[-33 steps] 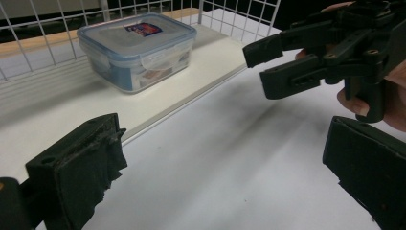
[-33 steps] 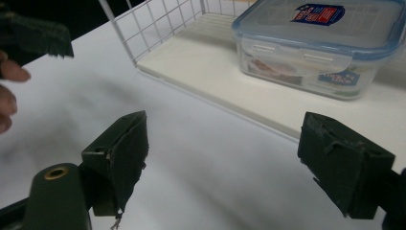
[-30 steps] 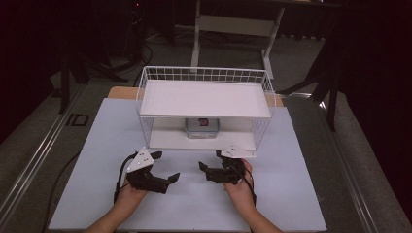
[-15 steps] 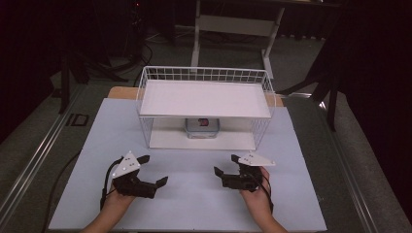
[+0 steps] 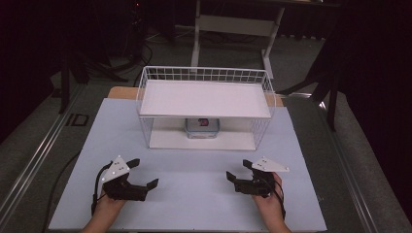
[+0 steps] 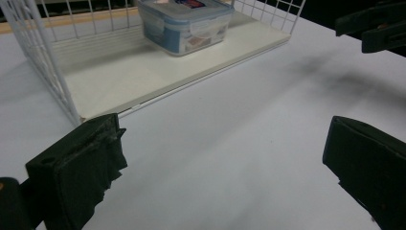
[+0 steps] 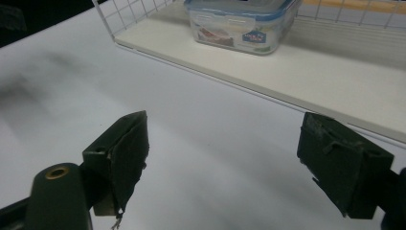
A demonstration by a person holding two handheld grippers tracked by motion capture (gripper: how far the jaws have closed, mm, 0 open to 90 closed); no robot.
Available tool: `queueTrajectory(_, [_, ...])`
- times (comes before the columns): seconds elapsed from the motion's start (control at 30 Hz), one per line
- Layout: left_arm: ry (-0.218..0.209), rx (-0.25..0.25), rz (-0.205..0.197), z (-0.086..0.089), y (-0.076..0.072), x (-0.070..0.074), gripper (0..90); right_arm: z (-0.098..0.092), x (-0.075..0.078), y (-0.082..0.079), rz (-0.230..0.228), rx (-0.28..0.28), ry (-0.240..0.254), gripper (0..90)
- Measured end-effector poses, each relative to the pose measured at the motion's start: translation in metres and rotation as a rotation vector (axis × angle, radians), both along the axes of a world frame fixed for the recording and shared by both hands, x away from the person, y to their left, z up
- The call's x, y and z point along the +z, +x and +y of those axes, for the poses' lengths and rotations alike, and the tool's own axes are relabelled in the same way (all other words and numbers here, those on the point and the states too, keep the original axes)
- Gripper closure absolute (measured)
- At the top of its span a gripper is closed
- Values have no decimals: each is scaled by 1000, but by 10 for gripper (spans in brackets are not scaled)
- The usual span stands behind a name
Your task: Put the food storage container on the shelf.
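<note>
A white wire rack (image 5: 206, 76) with two white shelves stands at the middle back of the table. On its lower shelf (image 5: 165, 140) sits a clear lidded plastic box (image 5: 202, 128), also seen in the left gripper view (image 6: 184, 21) and the right gripper view (image 7: 242, 24). My left gripper (image 5: 144, 173) rests low over the near left of the table, open and empty (image 6: 222, 163). At the near right my right gripper (image 5: 238, 170) is open and empty too (image 7: 230, 160). Both point inward toward the rack. The right gripper's jaws show far off in the left gripper view (image 6: 378, 26).
A pale mat (image 5: 194, 160) covers the table, with bare room between the grippers and the rack. A cable (image 5: 63, 174) trails off the left edge. Behind the table stands a white desk frame (image 5: 233, 24) on dark floor.
Both hands have drawn back toward the near edge and spread apart, the left one leftward and the right one rightward. Both grippers stay open.
</note>
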State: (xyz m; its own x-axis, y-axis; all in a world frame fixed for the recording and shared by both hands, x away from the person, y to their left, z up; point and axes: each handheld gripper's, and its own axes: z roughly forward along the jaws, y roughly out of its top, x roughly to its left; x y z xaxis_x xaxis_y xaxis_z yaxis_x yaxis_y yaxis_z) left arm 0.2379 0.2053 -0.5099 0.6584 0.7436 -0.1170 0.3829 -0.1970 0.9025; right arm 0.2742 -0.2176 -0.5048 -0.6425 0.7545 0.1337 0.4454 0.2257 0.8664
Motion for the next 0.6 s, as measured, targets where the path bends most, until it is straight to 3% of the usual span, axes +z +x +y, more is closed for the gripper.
queueTrajectory(0.07, [-11, 3, 0, 2, 0, -1, 11, -3, -5, -1, 3, -7, 18, 180])
queueTrajectory(0.13, [-21, 8, 2, 2, 0, -3, 11, -3, -9, 0, 10, -4, -18, 180])
queueTrajectory(0.23, [-34, 10, 5, 2, 2, -4, 11, -3, -14, 2, -1, -4, -35, 181])
queueTrajectory(0.37, [-21, 6, -4, -1, 4, -4, 11, -4, -15, 3, -10, -3, -45, 181])
queueTrajectory(0.6, [-23, -3, -10, -2, 2, -3, 11, -12, -14, 6, -20, -30, -24, 180])
